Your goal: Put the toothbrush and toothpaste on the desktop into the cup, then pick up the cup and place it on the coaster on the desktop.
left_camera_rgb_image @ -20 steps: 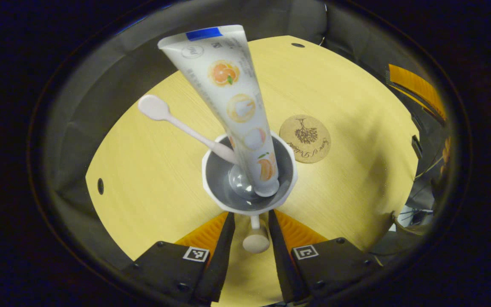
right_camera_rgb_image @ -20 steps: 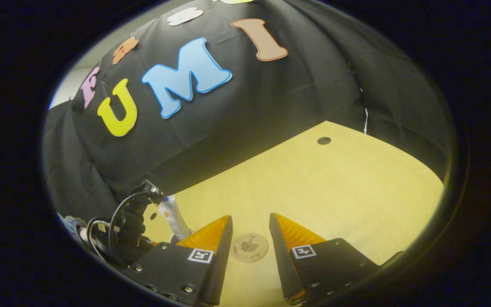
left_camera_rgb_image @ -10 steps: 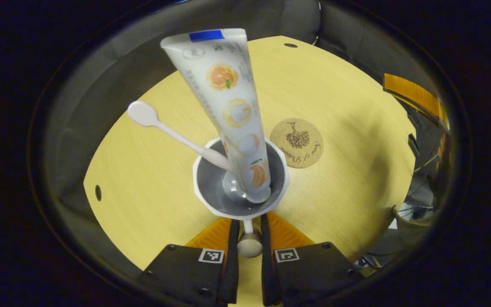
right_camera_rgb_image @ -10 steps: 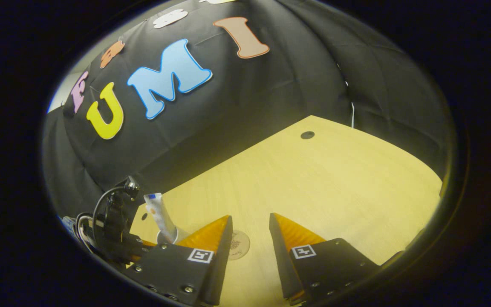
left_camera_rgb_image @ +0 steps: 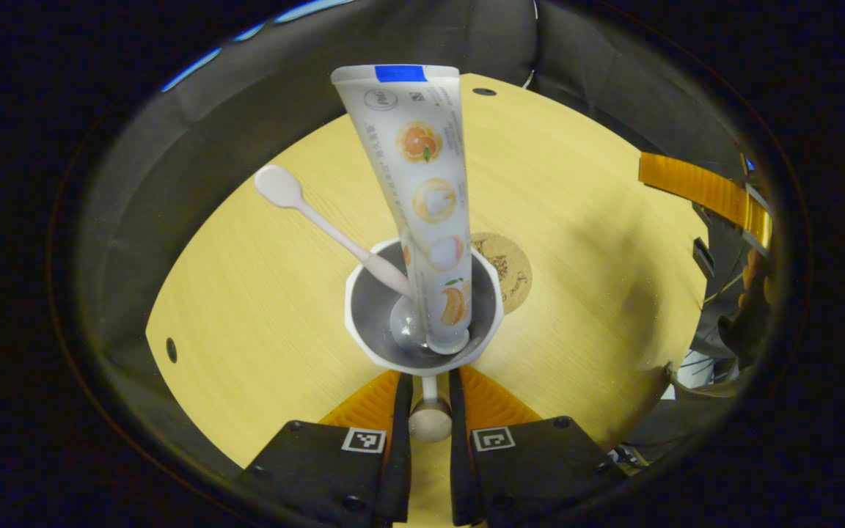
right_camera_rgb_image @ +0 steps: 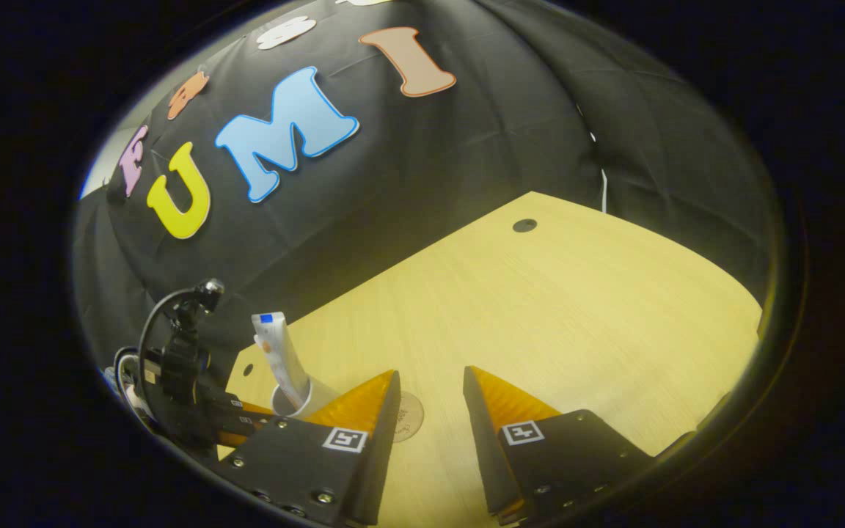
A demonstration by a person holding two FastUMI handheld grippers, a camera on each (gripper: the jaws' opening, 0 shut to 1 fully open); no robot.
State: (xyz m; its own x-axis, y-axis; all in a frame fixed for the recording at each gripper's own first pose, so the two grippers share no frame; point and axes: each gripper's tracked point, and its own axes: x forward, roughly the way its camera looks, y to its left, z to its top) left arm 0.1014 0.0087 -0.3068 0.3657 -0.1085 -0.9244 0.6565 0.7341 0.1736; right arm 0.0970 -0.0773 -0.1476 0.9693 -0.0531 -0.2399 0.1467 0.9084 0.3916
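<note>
A white cup [left_camera_rgb_image: 422,345] with a grey inside holds an upright toothpaste tube [left_camera_rgb_image: 428,191] and a pale pink toothbrush [left_camera_rgb_image: 320,220] that leans left. My left gripper [left_camera_rgb_image: 428,385] is shut on the cup's knobbed handle [left_camera_rgb_image: 430,422]. Behind the cup lies the round cork coaster [left_camera_rgb_image: 510,268], its near edge covered by the rim. In the right gripper view, my right gripper [right_camera_rgb_image: 430,385] is open and holds nothing above the wooden desktop [right_camera_rgb_image: 576,308]. The coaster [right_camera_rgb_image: 411,414] peeks out beside its left finger. Farther left are the cup [right_camera_rgb_image: 305,400], the tube [right_camera_rgb_image: 279,356] and the left gripper [right_camera_rgb_image: 188,389].
The wooden desktop [left_camera_rgb_image: 246,293] has small dark cable holes near its left edge [left_camera_rgb_image: 172,350] and far edge [left_camera_rgb_image: 484,92]. Black cloth walls close it in. The right gripper's orange finger [left_camera_rgb_image: 701,191] shows at the right side of the left gripper view.
My left gripper closed on the cup's handle, and the cup now overlaps the coaster in its view. In the right gripper view the cup and left gripper have come closer to the coaster.
</note>
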